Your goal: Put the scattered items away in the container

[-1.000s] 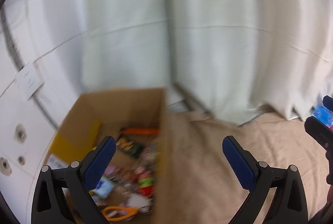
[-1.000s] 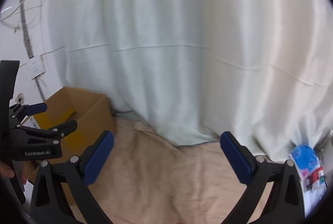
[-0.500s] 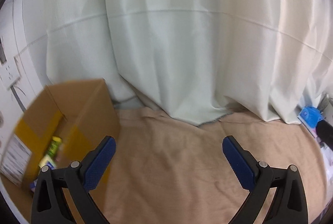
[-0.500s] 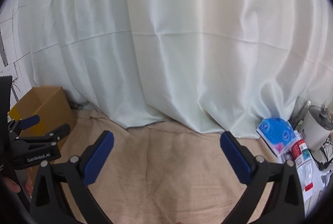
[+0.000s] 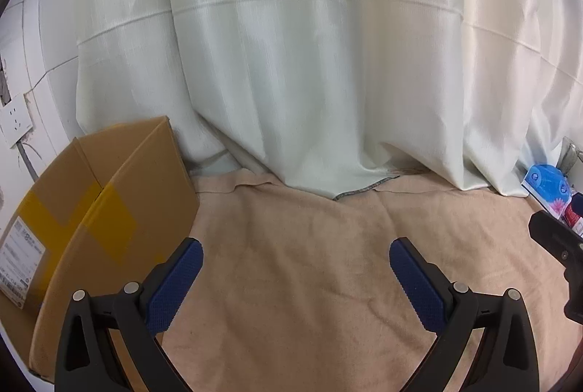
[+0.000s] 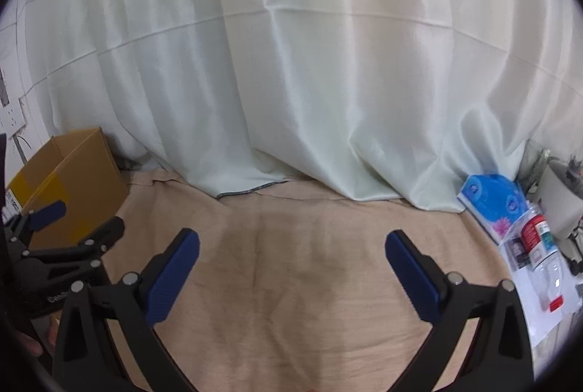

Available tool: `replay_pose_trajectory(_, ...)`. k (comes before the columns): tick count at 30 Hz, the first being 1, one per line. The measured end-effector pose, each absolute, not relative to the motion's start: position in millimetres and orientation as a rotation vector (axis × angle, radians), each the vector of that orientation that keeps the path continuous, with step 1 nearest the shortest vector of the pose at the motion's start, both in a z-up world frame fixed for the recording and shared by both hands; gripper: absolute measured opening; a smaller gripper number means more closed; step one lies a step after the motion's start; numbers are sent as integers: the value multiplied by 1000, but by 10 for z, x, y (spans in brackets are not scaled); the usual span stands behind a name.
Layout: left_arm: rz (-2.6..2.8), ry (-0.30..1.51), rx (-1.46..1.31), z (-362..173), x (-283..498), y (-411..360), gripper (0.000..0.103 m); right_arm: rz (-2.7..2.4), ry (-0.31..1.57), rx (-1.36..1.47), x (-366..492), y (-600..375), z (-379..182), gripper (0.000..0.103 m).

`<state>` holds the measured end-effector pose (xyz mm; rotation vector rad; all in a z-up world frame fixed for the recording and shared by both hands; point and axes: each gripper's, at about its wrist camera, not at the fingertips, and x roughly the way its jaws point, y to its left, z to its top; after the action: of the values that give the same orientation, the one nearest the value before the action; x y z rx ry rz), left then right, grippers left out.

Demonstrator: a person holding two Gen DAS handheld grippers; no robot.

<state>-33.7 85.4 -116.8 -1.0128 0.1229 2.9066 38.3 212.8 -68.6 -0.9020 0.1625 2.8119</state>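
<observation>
**Cloth bare, box at the left, both grippers empty**

Seemingly close to done, judging by the beige cloth [image 6: 291, 282]: no loose item anywhere on its visible stretch in either wrist view. Nothing left to gather there, as far as can be seen. Cannot confirm what sits inside the cardboard box [image 5: 109, 210], since only its outer walls and top edge show from this low angle. Possibly still to sort: a small cluster at the far right edge, against the curtain [image 6: 291, 64] — a blue pack [image 6: 492, 195] and a clear bottle [image 6: 543, 257] with a red-and-white label, lying on white paper. Hard to say whether those belong to the job or are just room clutter.

Left gripper [image 5: 296, 273]: jaws spread wide, nothing between them, hovering over bare cloth just beside the box. Right gripper [image 6: 292, 264]: likewise released and empty, well right of the box, aimed at the curtain.

Box standing upright at the left end of the cloth, near the wall, mouth facing up. Long axis running away from the cameras toward the curtain, the long taped side turned toward the cloth, a white shipping label on the near short end.
</observation>
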Motion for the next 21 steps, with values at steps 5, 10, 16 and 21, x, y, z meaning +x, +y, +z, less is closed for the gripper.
replay_pose_trajectory(5, 2926, 99, -1016, -1201, -362, 770, 103, 2817, 160, -907, 334, 2067, -741, 103)
replay_pose_trajectory(10, 2922, 106, -1027, -1208, -387, 746, 103, 2816, 160, -905, 309, 2070, -723, 103)
replay_pose_trajectory(16, 2909, 105, -1032, -1215, -398, 736, 103, 2818, 161, -894, 323, 2053, -707, 103)
replay_pose_trajectory(21, 2893, 93, -1029, -1197, -391, 746, 103, 2821, 155, -896, 306, 2057, -713, 103)
